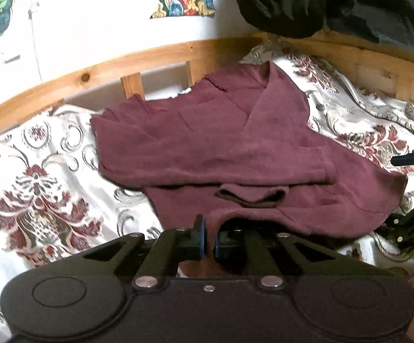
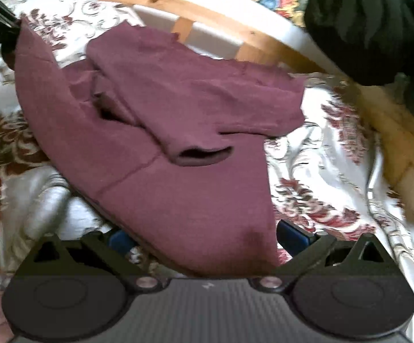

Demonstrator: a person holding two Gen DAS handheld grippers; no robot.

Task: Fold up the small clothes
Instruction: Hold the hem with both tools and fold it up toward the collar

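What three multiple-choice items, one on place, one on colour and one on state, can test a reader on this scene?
1. Where does the sweater lie?
A. On a floral bedspread
B. On a bare wooden floor
C. Inside a basket

2. What colour is the sweater?
A. Bright yellow
B. Maroon
C. White

3. How do the fingers of the two grippers stand?
A. Both wide apart
B. Left wide apart, right shut
C. Left nearly shut on fabric, right wide apart

Key: 1 A, the maroon sweater is spread on the floral bedspread inside the wooden bed frame. 2 B, its whole cloth, folded sleeve cuff included, is maroon. 3 C, the left gripper pinches the near hem, while the right gripper has its blue-padded fingers spread with the cloth draped between them.
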